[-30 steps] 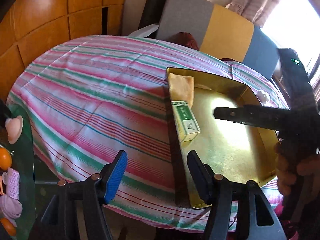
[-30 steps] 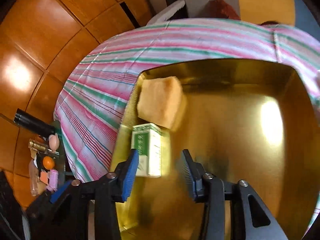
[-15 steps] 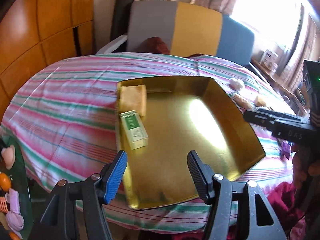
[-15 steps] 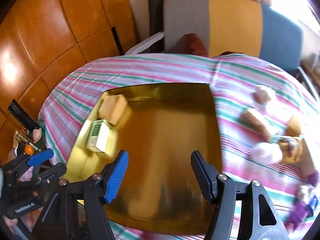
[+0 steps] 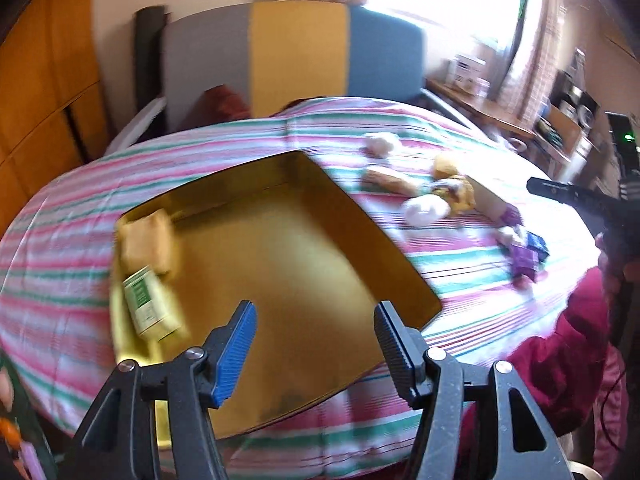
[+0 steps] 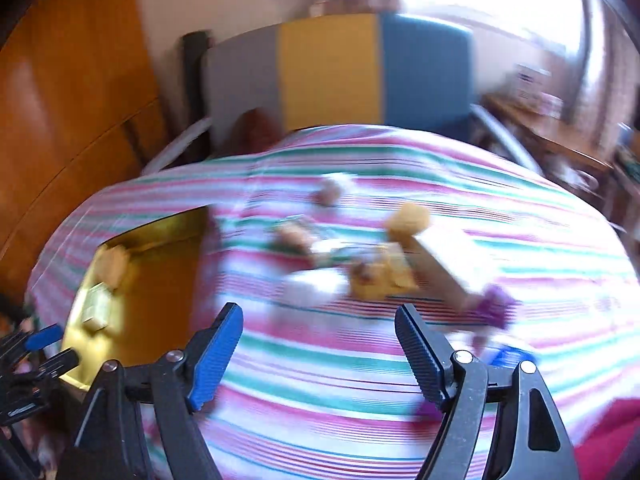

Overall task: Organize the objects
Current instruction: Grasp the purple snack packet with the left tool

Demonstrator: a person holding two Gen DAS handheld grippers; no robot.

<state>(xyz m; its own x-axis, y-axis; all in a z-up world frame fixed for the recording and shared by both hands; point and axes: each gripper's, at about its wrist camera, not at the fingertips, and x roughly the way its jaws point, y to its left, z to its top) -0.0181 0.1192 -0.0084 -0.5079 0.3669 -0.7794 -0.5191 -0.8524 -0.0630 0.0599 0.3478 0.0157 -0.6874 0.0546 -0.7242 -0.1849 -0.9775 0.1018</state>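
Gold tray point(image 5: 304, 248) at left of centre on striped desk point(image 5: 60, 248), holding tan sponge-like block point(image 5: 146, 240) and green-white box point(image 5: 148, 306) along its left wall. Left tool point(image 5: 314, 342) at bottom, jaws apart, empty, over tray. Loose blurred items point(image 6: 372, 268) right of tray. Right tool point(image 6: 318, 356) jaws just widened, gripping nothing.

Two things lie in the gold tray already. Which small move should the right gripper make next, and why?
Probably lower the right gripper toward the blurred pile of small toys on the striped cloth. Its jaws, just opened, hold nothing, and the shiny gold tray has room.
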